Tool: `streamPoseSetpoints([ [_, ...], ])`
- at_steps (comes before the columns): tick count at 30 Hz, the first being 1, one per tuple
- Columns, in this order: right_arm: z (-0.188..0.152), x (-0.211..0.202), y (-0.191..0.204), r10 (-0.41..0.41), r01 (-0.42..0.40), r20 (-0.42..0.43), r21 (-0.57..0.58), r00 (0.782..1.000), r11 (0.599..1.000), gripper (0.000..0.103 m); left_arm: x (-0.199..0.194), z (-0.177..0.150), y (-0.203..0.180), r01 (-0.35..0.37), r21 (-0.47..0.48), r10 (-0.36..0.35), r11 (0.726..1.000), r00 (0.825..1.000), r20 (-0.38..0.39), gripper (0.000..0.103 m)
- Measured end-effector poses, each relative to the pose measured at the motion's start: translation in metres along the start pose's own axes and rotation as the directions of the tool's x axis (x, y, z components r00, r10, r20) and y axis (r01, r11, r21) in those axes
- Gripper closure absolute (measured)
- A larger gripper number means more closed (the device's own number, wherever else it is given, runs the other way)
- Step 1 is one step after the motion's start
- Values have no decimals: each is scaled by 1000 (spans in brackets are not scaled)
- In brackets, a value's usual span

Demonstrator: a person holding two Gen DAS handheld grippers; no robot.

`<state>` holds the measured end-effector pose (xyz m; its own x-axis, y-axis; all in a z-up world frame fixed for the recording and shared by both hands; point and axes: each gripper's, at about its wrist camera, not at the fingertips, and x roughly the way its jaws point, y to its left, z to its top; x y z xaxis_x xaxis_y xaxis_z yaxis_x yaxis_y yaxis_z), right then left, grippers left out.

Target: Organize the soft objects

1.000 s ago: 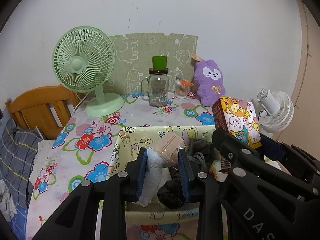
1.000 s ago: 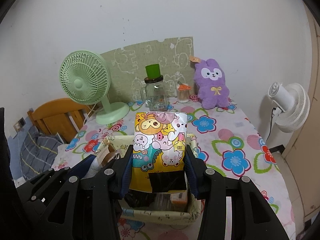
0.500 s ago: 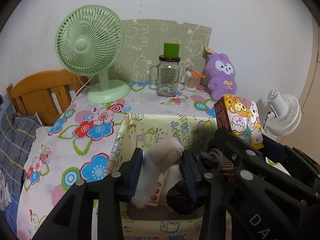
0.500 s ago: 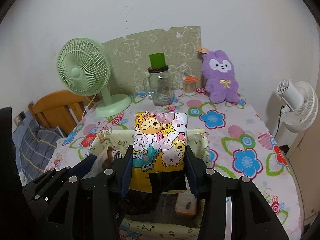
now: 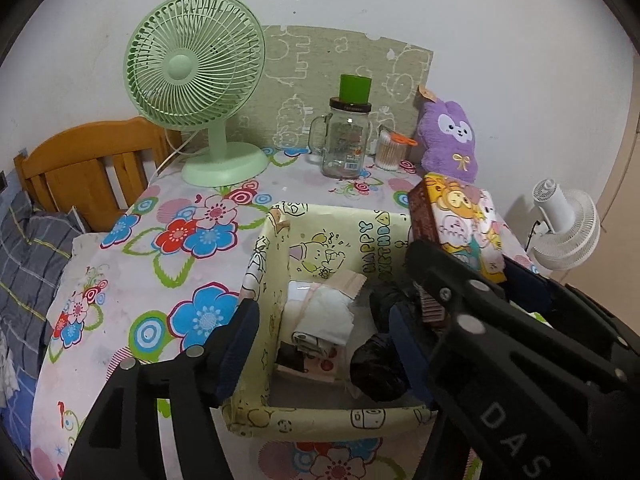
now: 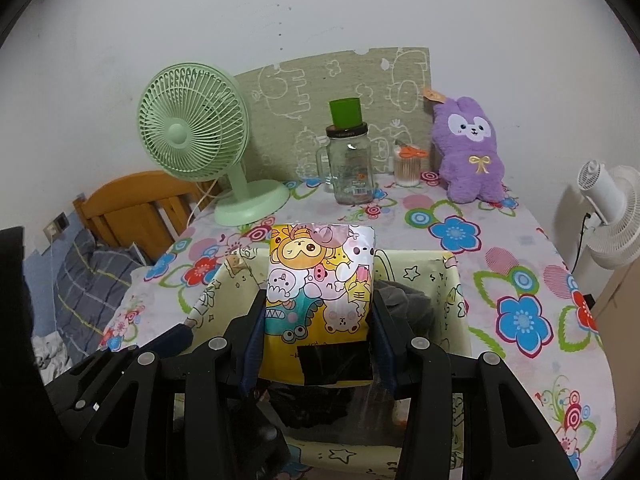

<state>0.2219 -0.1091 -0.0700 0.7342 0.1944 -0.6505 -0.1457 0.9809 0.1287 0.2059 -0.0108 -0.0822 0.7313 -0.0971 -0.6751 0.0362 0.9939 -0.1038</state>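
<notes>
Floral tablecloth (image 6: 520,240) — box (image 6: 456,280) interior mostly behind cartoon packet (image 6: 320,280).

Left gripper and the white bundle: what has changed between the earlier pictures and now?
The left gripper has just been opening its jaws and let go of the white bundle, which dropped and now lies in the box, free of the jaws. Both grippers came down toward the box. Unchanged: the right gripper keeps its jaws shut on the cartoon pack.

White wall (image 6: 320,12), wooden headboard (image 5: 80,168), floral tablecloth (image 6: 520,280)
</notes>
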Motion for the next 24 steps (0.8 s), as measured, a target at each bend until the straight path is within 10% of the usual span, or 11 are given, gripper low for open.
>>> streamPoseSetpoints([
  [24, -5, -12, -19, 8, -8, 2, 48, 1000, 999, 12, -14, -5, -20, -17, 59, 17, 998, 1000, 1, 11],
])
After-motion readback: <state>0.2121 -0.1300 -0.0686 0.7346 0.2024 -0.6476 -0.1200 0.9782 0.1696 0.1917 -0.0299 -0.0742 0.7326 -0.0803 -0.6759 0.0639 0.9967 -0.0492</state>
